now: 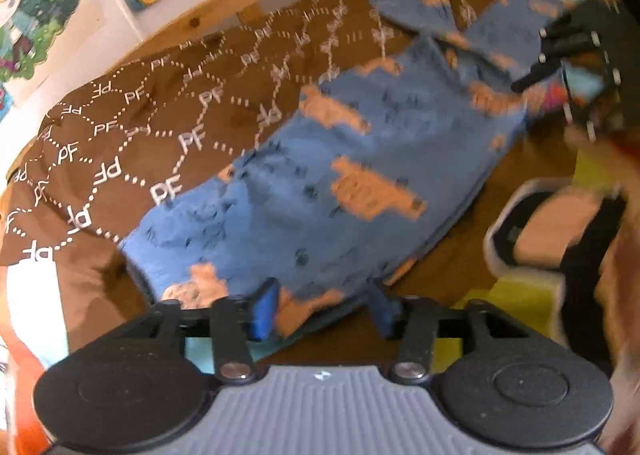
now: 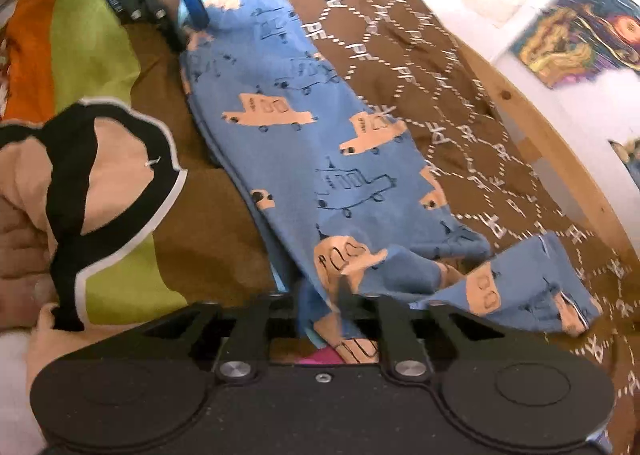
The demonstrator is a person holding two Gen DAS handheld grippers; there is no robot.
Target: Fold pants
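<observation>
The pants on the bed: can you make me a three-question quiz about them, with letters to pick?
1. Where do the pants lie?
A. on a brown blanket
B. on a chair
C. in a basket

2. What colour are the pants?
A. red
B. blue with peach cars
C. plain white

3. How are the pant legs?
A. rolled up
B. laid one on the other
C. spread apart

Answers:
1 A, brown blanket with white letters lies under them.
2 B, peach cars show on blue cloth.
3 B, stacked edges show along one side.

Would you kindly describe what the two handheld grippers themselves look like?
Left gripper: black linkage arms with silver pivot screws, round black housings, a ribbed grey centre plate and blue finger pads. Right gripper: the same black linkage and silver screws, but a plain black centre.
</observation>
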